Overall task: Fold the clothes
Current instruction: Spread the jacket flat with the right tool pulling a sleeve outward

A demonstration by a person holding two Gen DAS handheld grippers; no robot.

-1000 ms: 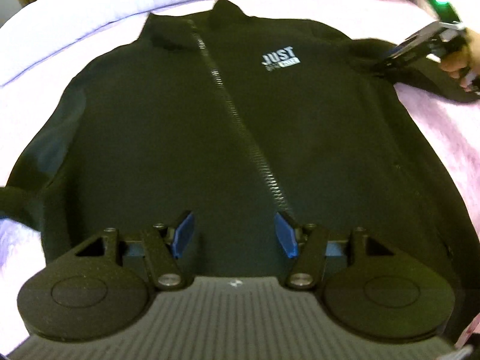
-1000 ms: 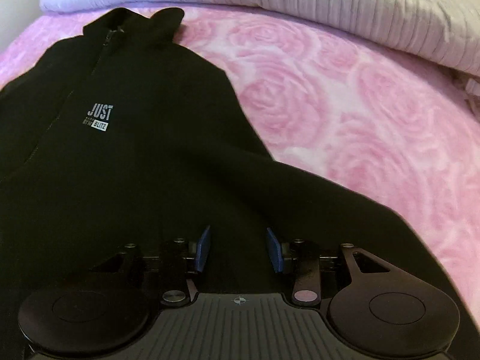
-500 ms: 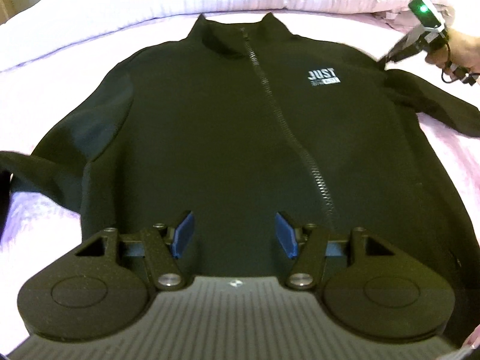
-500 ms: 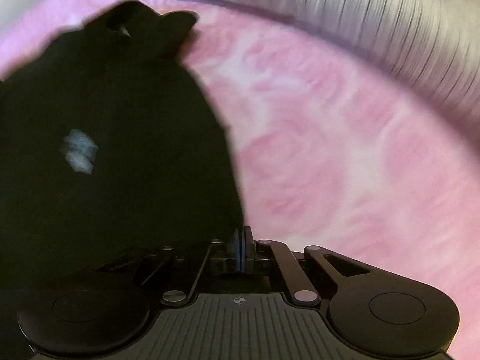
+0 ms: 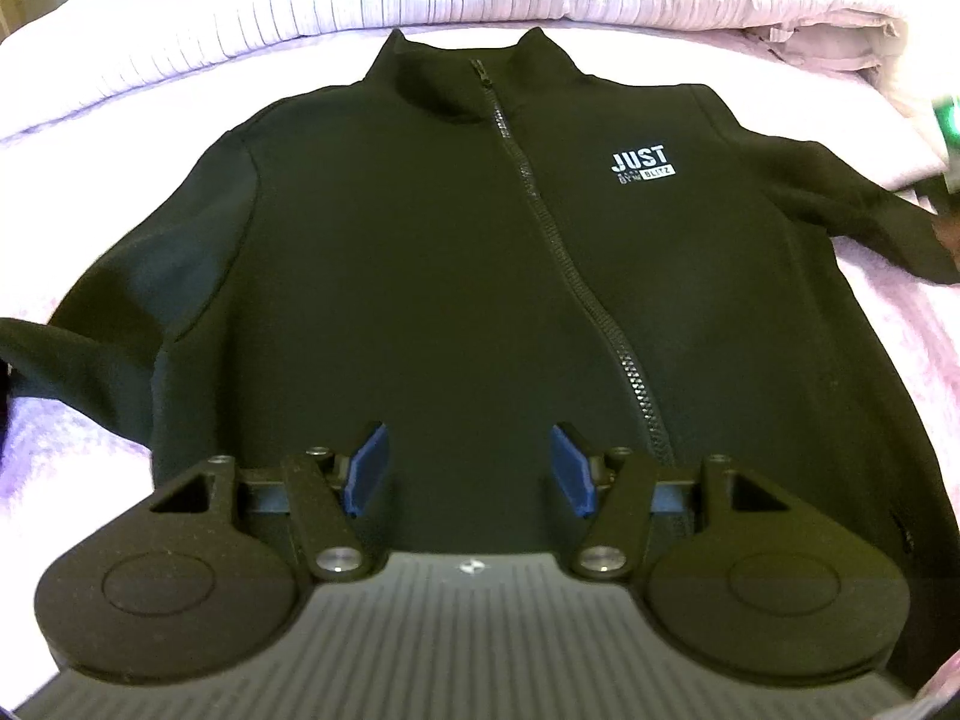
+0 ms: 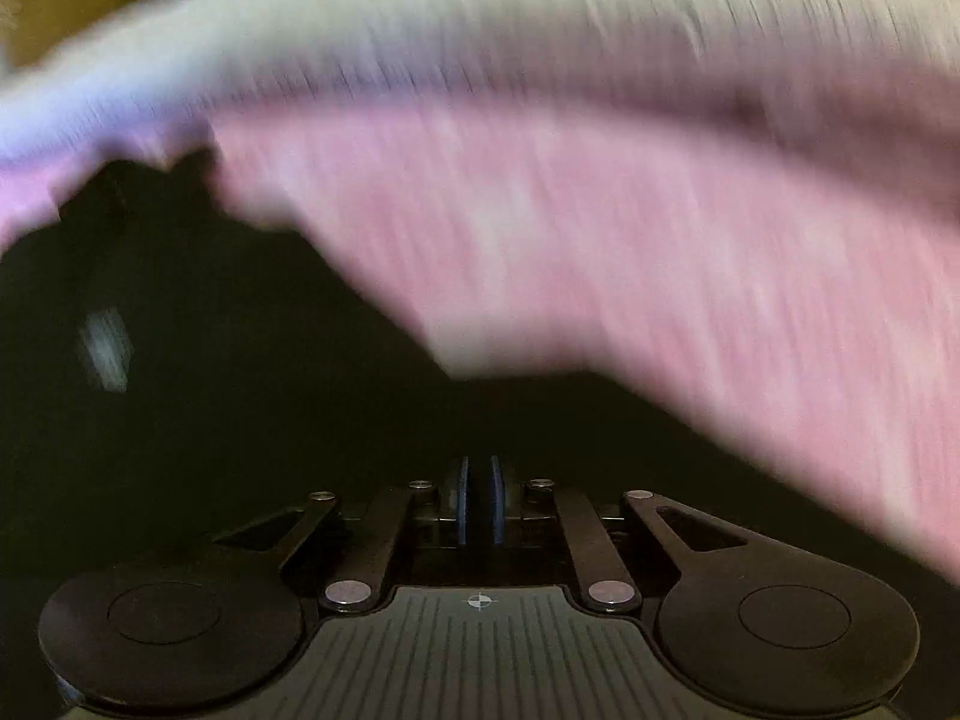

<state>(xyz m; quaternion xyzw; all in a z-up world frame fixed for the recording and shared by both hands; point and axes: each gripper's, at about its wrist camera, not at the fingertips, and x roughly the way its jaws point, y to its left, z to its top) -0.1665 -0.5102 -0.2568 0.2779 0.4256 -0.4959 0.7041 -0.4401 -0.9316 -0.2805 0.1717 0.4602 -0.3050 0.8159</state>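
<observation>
A black zip-up jacket (image 5: 420, 240) lies flat and face up on the bed, collar at the far side, with a white "JUST" logo (image 5: 642, 165) on its chest. My left gripper (image 5: 468, 462) hovers open over the lower hem, nothing between its blue pads. The jacket's right sleeve (image 5: 870, 216) stretches out to the right edge, where a hand (image 5: 945, 231) shows. In the blurred right wrist view my right gripper (image 6: 478, 501) has its pads nearly together on dark sleeve fabric, and the jacket (image 6: 210, 390) fills the lower left.
A pink rose-patterned blanket (image 6: 660, 270) covers the bed under and around the jacket. A white ribbed quilt (image 5: 300, 6) is bunched along the far side. The left sleeve (image 5: 72, 348) runs off the left edge.
My right gripper shut on the sleeve and is now moving fast, blurring its view. My left gripper's view shifted, so the jacket now sits centred; its jaws stayed open.
</observation>
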